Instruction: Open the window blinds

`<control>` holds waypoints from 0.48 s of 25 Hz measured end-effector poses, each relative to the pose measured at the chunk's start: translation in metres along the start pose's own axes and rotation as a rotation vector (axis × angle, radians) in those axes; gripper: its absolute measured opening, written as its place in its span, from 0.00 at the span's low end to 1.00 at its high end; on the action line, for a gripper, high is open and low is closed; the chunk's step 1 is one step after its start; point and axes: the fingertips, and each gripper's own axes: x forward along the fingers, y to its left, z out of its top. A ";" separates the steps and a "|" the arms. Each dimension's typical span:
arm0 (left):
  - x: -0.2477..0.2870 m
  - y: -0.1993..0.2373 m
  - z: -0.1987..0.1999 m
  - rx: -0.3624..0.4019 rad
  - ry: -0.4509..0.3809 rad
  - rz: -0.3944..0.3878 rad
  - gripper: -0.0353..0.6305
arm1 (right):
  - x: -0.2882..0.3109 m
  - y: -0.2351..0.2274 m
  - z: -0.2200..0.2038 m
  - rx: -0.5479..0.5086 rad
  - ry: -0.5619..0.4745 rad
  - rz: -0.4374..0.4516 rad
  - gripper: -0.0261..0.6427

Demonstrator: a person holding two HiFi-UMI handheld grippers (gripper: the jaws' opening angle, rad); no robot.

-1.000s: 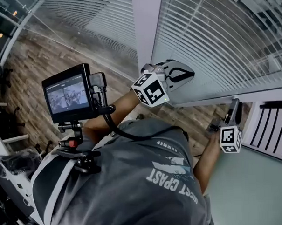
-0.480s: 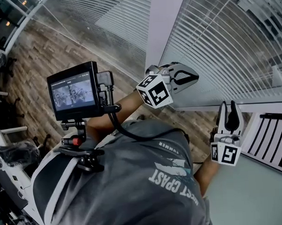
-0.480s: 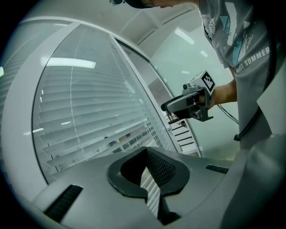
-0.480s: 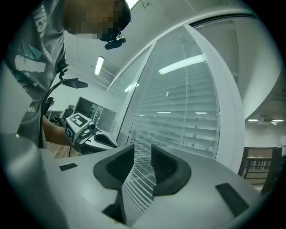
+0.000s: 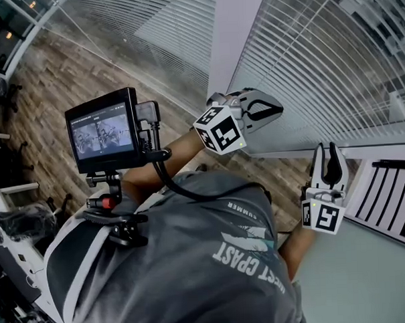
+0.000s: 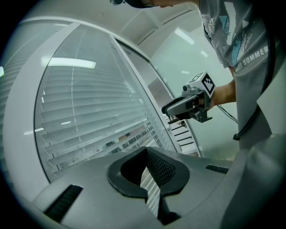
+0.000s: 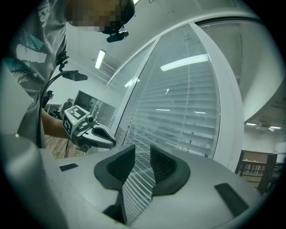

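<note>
White slatted blinds [image 5: 332, 58] hang lowered over the window pane right in front of me; they also fill the left gripper view [image 6: 89, 112] and the right gripper view [image 7: 178, 116]. My left gripper [image 5: 279, 109] is held at the blind's lower left corner, jaws shut with nothing between them [image 6: 146, 152]. My right gripper [image 5: 323, 147] points up at the blind's bottom rail, its jaws a little apart and empty [image 7: 142, 147]. Neither gripper touches the slats. No cord or wand is between either pair of jaws.
A white pillar [image 5: 227, 29] separates this pane from a second blind [image 5: 163, 25] to the left. A white sill [image 5: 369, 147] runs under the blind, with black bars [image 5: 391, 189] below it. The wood floor [image 5: 58, 77] and a chest-mounted monitor [image 5: 102, 132] lie to the left.
My right gripper has come up from beside the sill and turned so that it points up at the blind's bottom edge. The left gripper has barely moved.
</note>
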 end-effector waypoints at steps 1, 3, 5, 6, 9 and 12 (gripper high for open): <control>0.000 -0.001 -0.001 -0.001 0.001 -0.001 0.06 | 0.000 0.000 -0.001 0.001 0.003 -0.001 0.19; -0.001 -0.002 -0.002 -0.001 0.002 -0.002 0.06 | 0.000 0.001 -0.003 0.003 0.008 -0.003 0.19; -0.001 -0.002 -0.002 0.000 0.003 -0.003 0.06 | 0.000 0.001 -0.005 0.006 0.012 -0.005 0.19; -0.001 -0.002 -0.002 0.000 0.003 -0.003 0.06 | 0.000 0.001 -0.006 0.007 0.014 -0.005 0.19; -0.001 -0.002 -0.003 0.000 0.003 -0.002 0.06 | 0.000 0.001 -0.008 0.010 0.018 -0.006 0.19; -0.001 -0.001 -0.003 0.000 0.004 0.000 0.06 | 0.001 0.000 -0.009 0.013 0.020 -0.007 0.19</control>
